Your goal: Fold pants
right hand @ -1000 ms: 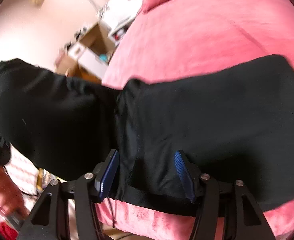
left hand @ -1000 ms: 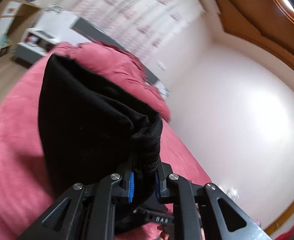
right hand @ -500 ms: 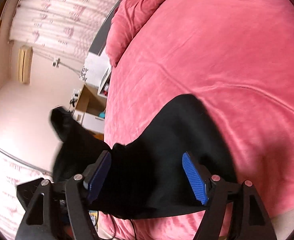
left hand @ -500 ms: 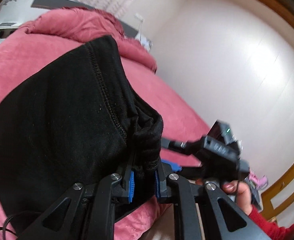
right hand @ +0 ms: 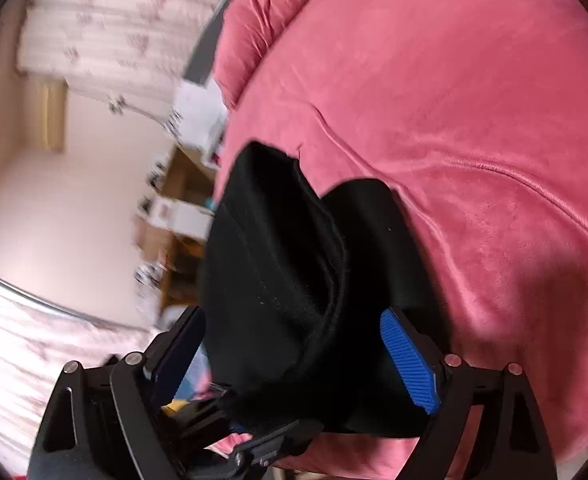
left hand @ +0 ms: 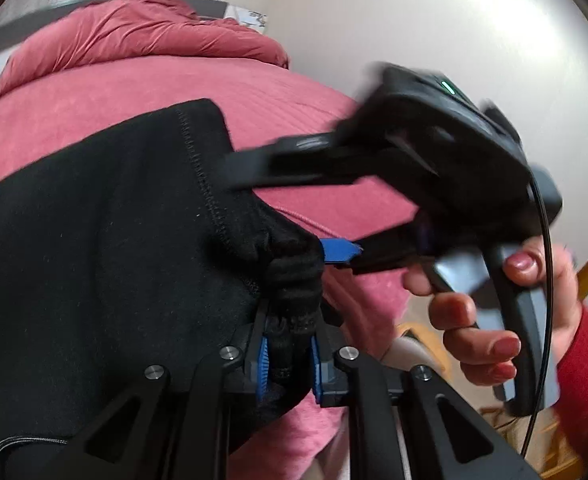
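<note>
Black pants (left hand: 93, 248) lie across a pink bed (left hand: 93, 92), one end doubled back over the rest. My left gripper (left hand: 289, 356) is shut on a bunched hem of the pants, though its jaws are easing open slightly. In the left wrist view my right gripper (left hand: 281, 212) reaches in from the right, straddling the pants' edge. In its own view the right gripper (right hand: 294, 356) has its jaws opening wide; the folded pants (right hand: 277, 264) sit between the blue pads (right hand: 410, 364) without being pressed.
A hand in a red sleeve (left hand: 494, 320) holds the right gripper's handle. A crumpled pink duvet (left hand: 133, 32) lies at the bed's head. Wooden shelves with boxes (right hand: 181, 200) and a curtain (right hand: 105, 28) stand beyond the bed's edge.
My left gripper swung down and across with the pants' end, laying it over the lower layer. The right gripper's jaws widened and let go of the cloth. Both grippers now meet at the bed's near edge.
</note>
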### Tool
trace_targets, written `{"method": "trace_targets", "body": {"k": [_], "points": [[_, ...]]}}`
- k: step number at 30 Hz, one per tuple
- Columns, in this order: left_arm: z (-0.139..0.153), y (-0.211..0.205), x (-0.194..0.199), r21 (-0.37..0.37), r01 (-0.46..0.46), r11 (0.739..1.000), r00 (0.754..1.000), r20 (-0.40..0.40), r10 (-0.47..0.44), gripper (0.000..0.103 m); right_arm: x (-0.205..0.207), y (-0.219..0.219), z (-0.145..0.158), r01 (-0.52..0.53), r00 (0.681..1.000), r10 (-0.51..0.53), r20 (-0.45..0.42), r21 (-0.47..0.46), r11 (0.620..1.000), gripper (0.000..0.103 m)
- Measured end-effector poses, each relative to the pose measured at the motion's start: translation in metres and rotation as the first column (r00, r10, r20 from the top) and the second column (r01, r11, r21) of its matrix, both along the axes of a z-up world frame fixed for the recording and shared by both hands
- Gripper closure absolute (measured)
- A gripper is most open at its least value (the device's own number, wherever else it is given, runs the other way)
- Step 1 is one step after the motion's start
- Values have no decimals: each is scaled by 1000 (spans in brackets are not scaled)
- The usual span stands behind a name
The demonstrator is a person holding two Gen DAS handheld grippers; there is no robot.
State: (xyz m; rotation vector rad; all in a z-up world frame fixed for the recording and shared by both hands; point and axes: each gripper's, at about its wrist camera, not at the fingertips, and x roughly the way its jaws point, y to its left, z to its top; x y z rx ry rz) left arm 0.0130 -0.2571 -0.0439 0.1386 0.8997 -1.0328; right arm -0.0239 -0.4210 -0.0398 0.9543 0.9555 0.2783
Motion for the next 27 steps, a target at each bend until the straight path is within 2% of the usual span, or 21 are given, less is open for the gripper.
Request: {"method": "trace_targets", "body": {"k": [1, 2, 3, 4, 7, 9, 12, 15, 16, 17, 18, 20, 23, 25, 27], "points": [[-1, 0, -1, 7, 7, 1000, 1000, 15, -7, 86, 6, 8, 0, -37, 999, 36, -12, -47, 998, 35], [0, -3, -9, 25, 16, 1000, 999, 39, -17, 83, 11, 15, 0, -72, 997, 69, -26, -94, 993, 65], [2, -4, -12, 41, 19, 999, 998, 57, -21, 75, 18, 24, -3, -108, 993, 96, -72, -184, 977, 74], [3, -4, -15, 58, 17, 998, 997, 74, -22, 74, 21, 28, -4, -123, 990, 104, -95, -223, 967, 81], [13, 16, -35, 54, 32, 998, 996, 76, -36, 74, 24, 28, -2, -110, 991, 86, -102, -258, 960, 85], [30, 52, -45, -24, -11, 1000, 993, 118, 14, 74, 20, 22, 2, -78, 995, 58, -81, -266, 961, 86], [55, 112, -51, -102, -114, 988, 977, 170, 130, 74, 13, 18, 7, -53, 996, 21, -91, -368, 928, 91], [88, 183, -56, -198, -244, 949, 942, 183, 280, 74, 11, 13, 6, -39, 996, 6, -90, -372, 927, 92], [96, 203, -56, -224, -284, 932, 929, 177, 326, 74, 11, 11, 5, -35, 996, 0, -93, -373, 927, 92], [107, 228, -56, -254, -332, 908, 909, 169, 380, 74, 11, 11, 6, -33, 995, -5, -96, -388, 921, 97], [116, 249, -53, -282, -378, 882, 888, 161, 432, 74, 12, 11, 7, -33, 994, -16, -110, -434, 900, 102], [141, 289, -57, -310, -454, 835, 836, 176, 520, 74, 14, 5, 6, -34, 992, -27, -122, -472, 881, 103], [162, 327, -70, -337, -540, 771, 760, 198, 619, 74, 10, -5, 7, -10, 990, -52, -130, -438, 899, 103], [163, 341, -76, -337, -561, 756, 749, 181, 637, 74, 7, 2, 16, -20, 994, -26, -106, -413, 911, 100], [155, 343, -79, -316, -559, 767, 755, 188, 628, 74, 1, 18, 28, -42, 998, 23, -57, -360, 932, 96]]}}
